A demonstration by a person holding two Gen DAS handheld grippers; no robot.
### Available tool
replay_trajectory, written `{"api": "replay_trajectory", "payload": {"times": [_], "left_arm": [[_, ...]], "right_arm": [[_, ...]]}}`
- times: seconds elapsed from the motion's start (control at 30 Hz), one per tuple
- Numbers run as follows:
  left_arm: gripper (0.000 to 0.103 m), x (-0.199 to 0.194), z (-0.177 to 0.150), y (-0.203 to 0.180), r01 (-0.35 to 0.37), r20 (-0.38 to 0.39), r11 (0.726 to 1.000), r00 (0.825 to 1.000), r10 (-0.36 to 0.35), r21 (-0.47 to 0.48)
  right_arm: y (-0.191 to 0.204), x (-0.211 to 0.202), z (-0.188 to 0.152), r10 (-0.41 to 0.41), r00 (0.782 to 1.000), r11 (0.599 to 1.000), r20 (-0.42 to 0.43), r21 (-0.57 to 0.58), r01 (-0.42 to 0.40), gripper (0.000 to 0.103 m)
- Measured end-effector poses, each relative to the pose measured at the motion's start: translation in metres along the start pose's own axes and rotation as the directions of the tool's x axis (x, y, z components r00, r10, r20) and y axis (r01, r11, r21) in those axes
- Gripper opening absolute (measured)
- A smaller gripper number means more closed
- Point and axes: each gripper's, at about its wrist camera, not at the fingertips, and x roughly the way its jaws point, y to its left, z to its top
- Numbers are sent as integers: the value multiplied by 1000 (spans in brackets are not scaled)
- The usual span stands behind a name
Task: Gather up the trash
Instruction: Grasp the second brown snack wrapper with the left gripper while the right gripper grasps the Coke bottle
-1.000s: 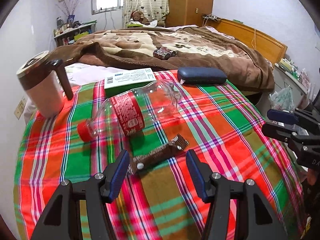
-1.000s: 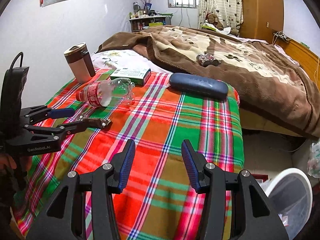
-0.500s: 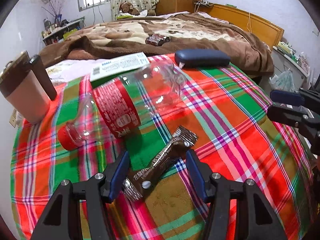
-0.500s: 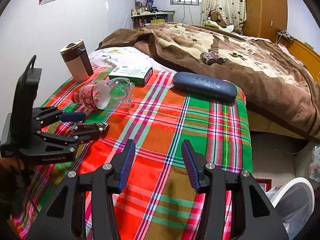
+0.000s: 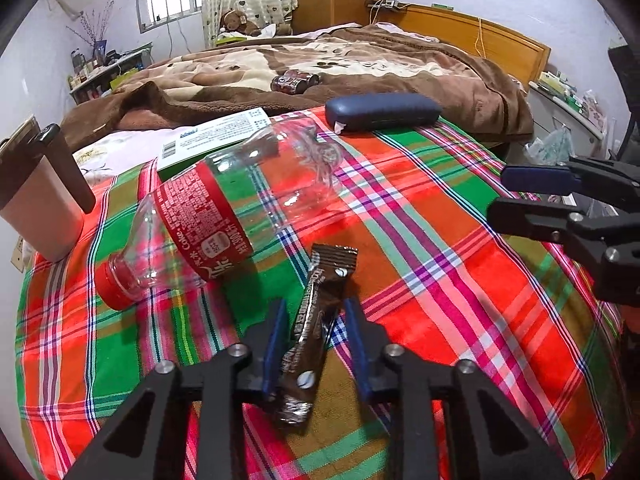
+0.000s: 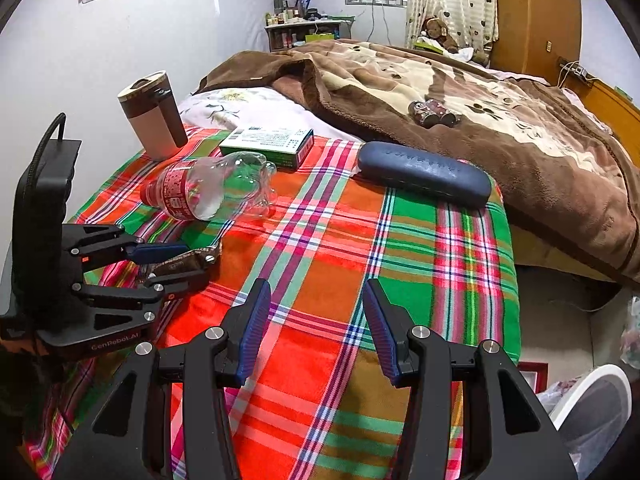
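The left gripper [image 5: 316, 338] sits low over the plaid cloth [image 5: 440, 280] with its blue-padded fingers astride a brown snack wrapper [image 5: 316, 320]; the gap has narrowed to roughly the wrapper's width, the left pad looks to be against it, and a sliver of cloth shows by the right pad, so I cannot tell if it is truly clamped. The wrapper lies lengthwise between the fingers, its crimped far end poking out ahead of the tips and its near end running back toward the gripper body. Just beyond and to the left lies an empty clear plastic bottle [image 5: 224, 216] on its side, red label and red cap, cap toward the camera. Behind the bottle's base is a green and white carton [image 5: 216, 138], and at the far left stands a pink and brown tumbler [image 5: 40, 200], upright. A dark blue glasses case [image 5: 380, 112] rests at the far edge of the cloth, near the brown blanket [image 5: 360, 64] spread over the bed. The right gripper [image 6: 316, 328] hovers above bare cloth, wide open and holding nothing, well apart from the wrapper. In its view a white bin [image 6: 596, 404] shows at the lower right, on the floor beside the cloth's edge.
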Motion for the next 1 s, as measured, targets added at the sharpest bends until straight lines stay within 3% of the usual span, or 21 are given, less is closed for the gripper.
{"api": "replay_trajectory", "payload": {"times": [0.07,0.5,0.77,0.87,1.0], "left_arm": [[16,-1,-1,1,3,0,1000,1000,-3,1],[15,-30,-17,17,3,30,997,1000,-1,-72],[15,-61,-42,46,-28,44,988,998,35,-151],[15,-66,-49,54,-33,43,984,998,41,-173],[15,-70,-54,60,-30,50,981,998,41,-192]], "right_arm": [[1,1,0,-1,1000,1000,-2,-4,1,49],[16,5,13,18,1000,998,15,-53,-17,49],[44,22,58,172,983,971,66,-178,-158,50],[58,33,72,212,976,952,54,-237,-194,57],[71,39,82,274,961,922,37,-293,-252,57]]}}
